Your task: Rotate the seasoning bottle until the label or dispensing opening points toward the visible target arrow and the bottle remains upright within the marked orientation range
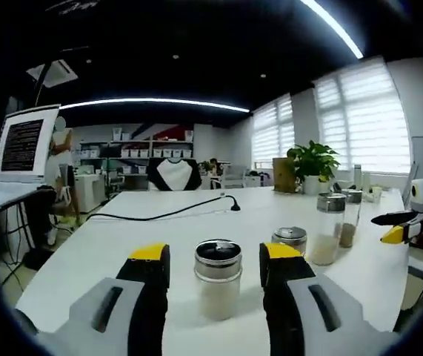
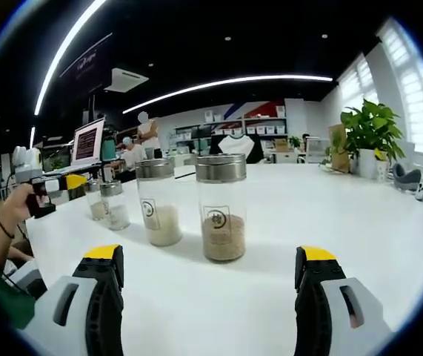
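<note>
A short seasoning bottle [image 1: 218, 278] with a silver lid and pale contents stands upright on the white table [image 1: 159, 237]. It sits between the jaws of my left gripper [image 1: 215, 256], which is open with a gap on each side. To its right stand another short bottle [image 1: 292, 239] and two tall ones [image 1: 327, 228]. My right gripper [image 2: 210, 256] is open over bare table. Just ahead of it are a tall bottle of brown grains [image 2: 221, 208] and a tall bottle of white grains [image 2: 158, 202], both with their labels facing me. The short bottles [image 2: 115, 204] stand further left.
A black cable [image 1: 167, 213] crosses the far tabletop. A potted plant [image 1: 313, 165] and a brown box stand at the back right, and a monitor [image 1: 24, 144] at the left. A hand [image 2: 15, 208] holds the left gripper [image 2: 63, 182]. The right gripper [image 1: 389, 226] enters from the right.
</note>
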A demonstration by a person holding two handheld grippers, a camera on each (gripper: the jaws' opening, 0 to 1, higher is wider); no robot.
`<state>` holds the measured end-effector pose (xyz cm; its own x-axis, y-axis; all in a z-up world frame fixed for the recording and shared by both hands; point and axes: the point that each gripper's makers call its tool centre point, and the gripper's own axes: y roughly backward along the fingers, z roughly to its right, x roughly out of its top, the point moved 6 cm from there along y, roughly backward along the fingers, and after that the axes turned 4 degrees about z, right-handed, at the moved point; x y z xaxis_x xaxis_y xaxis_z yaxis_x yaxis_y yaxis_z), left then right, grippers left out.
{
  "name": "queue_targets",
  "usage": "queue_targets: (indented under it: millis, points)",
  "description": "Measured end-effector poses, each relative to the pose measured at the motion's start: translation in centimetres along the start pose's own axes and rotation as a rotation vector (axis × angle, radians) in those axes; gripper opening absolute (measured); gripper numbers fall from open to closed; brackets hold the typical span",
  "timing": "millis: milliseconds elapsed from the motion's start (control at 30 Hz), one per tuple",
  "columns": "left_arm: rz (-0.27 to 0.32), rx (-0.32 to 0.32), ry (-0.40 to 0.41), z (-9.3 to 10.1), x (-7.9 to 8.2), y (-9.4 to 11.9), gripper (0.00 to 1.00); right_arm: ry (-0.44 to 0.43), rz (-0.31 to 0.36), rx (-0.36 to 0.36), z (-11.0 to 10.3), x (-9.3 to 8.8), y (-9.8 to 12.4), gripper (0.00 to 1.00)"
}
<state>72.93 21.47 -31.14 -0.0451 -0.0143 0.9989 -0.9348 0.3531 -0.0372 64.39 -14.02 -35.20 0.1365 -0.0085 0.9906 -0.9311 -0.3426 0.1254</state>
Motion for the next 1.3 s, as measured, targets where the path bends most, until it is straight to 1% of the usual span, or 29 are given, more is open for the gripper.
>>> queue_targets:
  millis: [33,67,133,167,200,233,267,300,367,400,433,500,600,667,700,767,800,900,933,1167,1300]
  points:
    - [-0.003,0.028,0.003,0.1,-0.1,0.0,0.51,-0.002,-0.001,0.0,0.0,0.0,0.0,0.99]
    - [0.0,0.034,-0.001,0.3,-0.2,-0.1,0.51,-0.002,-0.002,0.0,0.0,0.0,0.0,0.99]
    - [-0.003,0.076,-0.043,0.6,-0.4,-0.2,0.51,-0.003,-0.006,-0.003,0.1,-0.2,-0.1,0.99]
    - [-0.006,0.076,-0.044,0.9,-0.5,-0.2,0.51,-0.004,-0.009,-0.001,0.0,-0.2,-0.2,0.99]
    - [0.005,0.064,-0.033,1.5,-0.6,-0.3,0.51,-0.004,-0.011,0.001,0.0,-0.3,-0.2,0.99]
    - [0.028,0.056,-0.005,1.8,-0.6,-0.4,0.51,-0.004,-0.013,0.001,0.0,-0.3,-0.2,0.99]
    - [0.041,0.062,0.016,2.1,-0.7,-0.4,0.5,-0.001,-0.014,0.0,0.0,-0.2,-0.2,0.99]
    - [0.042,0.075,0.025,2.2,-0.9,-0.4,0.5,0.001,-0.01,-0.001,0.0,-0.1,-0.1,0.99]
    - [0.042,0.125,0.048,2.2,-1.2,-0.2,0.51,0.001,-0.006,-0.002,0.0,0.0,0.0,0.99]
    - [0.059,0.142,0.043,2.2,-1.1,-0.2,0.52,0.001,-0.005,-0.003,0.0,0.1,0.0,0.99]
    - [0.066,0.149,0.039,2.2,-1.1,-0.3,0.52,0.001,-0.003,-0.003,0.1,0.1,0.0,0.99]
    - [0.059,0.161,0.057,2.1,-1.2,-0.4,0.51,0.0,-0.002,-0.005,0.2,0.1,0.1,0.99]
    - [0.051,0.166,0.102,2.1,-1.4,-0.7,0.48,-0.002,-0.002,-0.006,0.2,0.1,0.0,0.99]
    - [0.054,0.174,0.104,2.0,-1.5,-0.9,0.47,-0.003,-0.003,-0.006,0.2,0.0,0.0,0.98]
    - [0.045,0.17,0.099,2.2,-1.5,-1.0,0.45,0.006,-0.005,-0.007,0.2,0.2,0.0,0.99]
    - [0.051,0.146,0.089,2.5,-1.3,-1.2,0.34,0.014,0.0,-0.004,0.1,0.4,0.0,0.99]
    - [0.053,0.142,0.09,2.5,-1.3,-1.3,0.33,0.014,0.002,-0.002,0.0,0.5,0.0,0.99]
    - [0.05,0.143,0.08,2.5,-1.4,-1.6,0.33,0.013,0.004,-0.002,0.0,0.5,0.0,0.99]
    - [0.046,0.141,0.063,2.4,-1.4,-1.6,0.33,0.014,0.004,-0.003,0.1,0.5,0.0,0.99]
    - [0.057,0.129,0.07,2.1,-1.5,-1.6,0.32,0.01,0.004,0.002,0.0,0.5,0.0,0.98]
    - [0.054,0.122,0.057,2.0,-1.5,-1.6,0.32,0.006,0.003,0.002,0.1,0.4,-0.1,0.98]
